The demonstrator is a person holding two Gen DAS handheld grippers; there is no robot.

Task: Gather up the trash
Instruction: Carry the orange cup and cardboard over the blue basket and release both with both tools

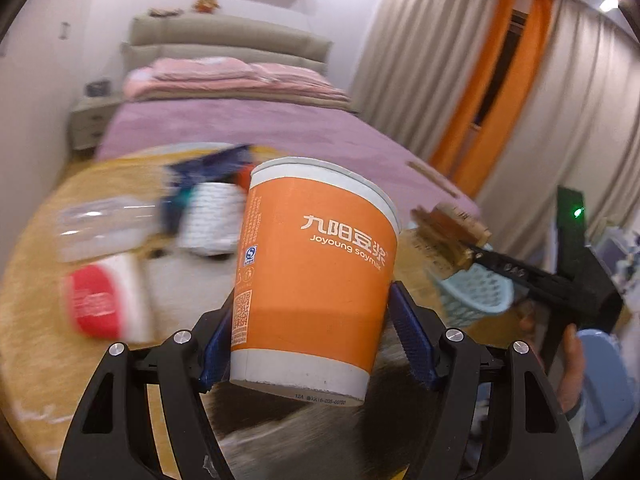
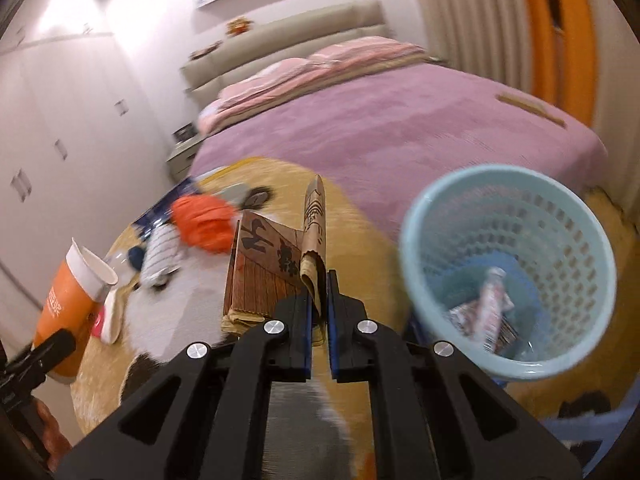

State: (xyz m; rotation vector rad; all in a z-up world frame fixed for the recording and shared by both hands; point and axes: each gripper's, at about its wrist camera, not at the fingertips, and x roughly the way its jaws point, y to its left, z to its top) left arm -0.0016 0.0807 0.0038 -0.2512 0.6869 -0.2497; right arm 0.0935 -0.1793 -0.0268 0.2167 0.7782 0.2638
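Left tongs pinch an orange paper cup between their blue pads, low on its wall, and the cup is lifted and tilted with its white rim toward the far side; the right wrist view shows the same cup at the near left edge. Right tongs are pressed together on a brown printed paper bag — a folded flap of it runs up between the fingers — and the bag hangs just left of the basket. Behind both, the bed with its purple cover fills the far half of the room, pink bedding folded at its head and grey and orange curtains on the right. Nearer lies a yellow and white rug on the floor, carrying the scattered trash. On the right of the rug a light blue perforated basket leans its mouth toward the right camera, with a crumpled wrapper lying at its bottom. Left of the bag, farther off, sit an orange crumpled piece and a white patterned pack, touching or nearly so — blur hides which. Near the lifted cup, on the left, lie a clear plastic bottle and a red and white packet, both smeared by motion.
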